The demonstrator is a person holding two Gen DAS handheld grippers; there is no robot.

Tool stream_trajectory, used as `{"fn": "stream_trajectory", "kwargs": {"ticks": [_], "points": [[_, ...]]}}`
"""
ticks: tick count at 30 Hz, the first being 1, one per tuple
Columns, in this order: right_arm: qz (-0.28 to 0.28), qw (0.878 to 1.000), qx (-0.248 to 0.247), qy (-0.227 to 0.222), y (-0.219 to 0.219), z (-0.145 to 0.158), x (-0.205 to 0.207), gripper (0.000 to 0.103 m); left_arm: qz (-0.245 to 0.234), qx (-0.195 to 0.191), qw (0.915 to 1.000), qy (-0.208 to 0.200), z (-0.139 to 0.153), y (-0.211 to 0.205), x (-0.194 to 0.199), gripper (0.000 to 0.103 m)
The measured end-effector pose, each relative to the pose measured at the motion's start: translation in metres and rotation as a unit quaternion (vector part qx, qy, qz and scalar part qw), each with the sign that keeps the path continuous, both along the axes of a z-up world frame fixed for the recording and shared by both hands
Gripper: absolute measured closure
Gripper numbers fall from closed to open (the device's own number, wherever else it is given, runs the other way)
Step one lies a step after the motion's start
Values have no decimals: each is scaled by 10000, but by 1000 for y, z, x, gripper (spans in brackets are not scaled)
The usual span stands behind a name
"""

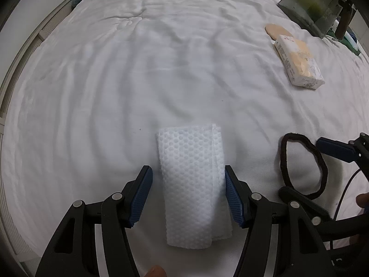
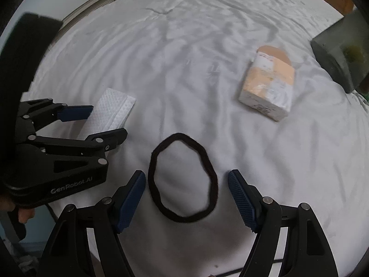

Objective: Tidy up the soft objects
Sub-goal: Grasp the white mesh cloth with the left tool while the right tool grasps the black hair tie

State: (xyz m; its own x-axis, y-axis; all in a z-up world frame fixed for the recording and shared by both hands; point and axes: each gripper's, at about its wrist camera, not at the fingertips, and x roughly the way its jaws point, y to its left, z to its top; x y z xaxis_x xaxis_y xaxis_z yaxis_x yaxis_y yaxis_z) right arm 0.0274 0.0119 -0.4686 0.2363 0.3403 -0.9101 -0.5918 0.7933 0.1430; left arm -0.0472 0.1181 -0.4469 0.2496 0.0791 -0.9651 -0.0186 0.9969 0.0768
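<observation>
cloth: folded white cloth (image 1: 192, 184), lying flat on the bed, kind of a long rectangle. Bumpy honeycomb/waffle texture all over, looks thin and soft, and you can see the layered edges running down its right side.

left gripper: left gripper (image 1: 188, 196) is straddling the cloth, fingers spread, one on each side. The right pad looks like it's right up against the cloth edge, the left one has a sliver of sheet showing, so not pinching it as far as I can tell. Black plastic arms, blue ribbed pads.

hair band: black hair band (image 2: 183, 177), a fuzzy loop in a lumpy oval, flat on the sheet just to the right of the cloth.

right gripper: right gripper (image 2: 186, 198) hangs over the band with fingers spread wide, the loop sitting in between, touching neither pad. Same black-and-blue build.

tissue pack: soft tissue pack (image 2: 268, 87) farther out, well away from both. Blocky shape, crinkly white and pale orange plastic wrap with small print I can't read.

tan thing: flat tan rounded piece (image 1: 275, 30) poking out behind the pack, can't tell what it is.

bin: dark box-shaped bin (image 1: 310, 7) at the far right edge of the bed. Something greenish blurry inside, can't make it out.

bed: bed (image 1: 138, 69) with a white sheet, wrinkled and rippled everywhere.
</observation>
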Motion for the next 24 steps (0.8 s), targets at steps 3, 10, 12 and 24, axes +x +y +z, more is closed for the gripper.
{"fn": "stream_trajectory", "kwargs": {"ticks": [3,10,12,24], "points": [[35,10000,-50,-17,8,-5,0,29,-27,4,10000,-2,0,5,1,47],[-108,9998,-162,38,13,-11,7,51,-13,-15,10000,2,-5,11,5,47],[-107,9998,-176,32,14,-12,8,51,-14,-12,10000,3,-5,10,5,47],[-122,9997,-227,-54,14,-11,5,60,-17,46,10000,23,-11,4,10,47]]}}
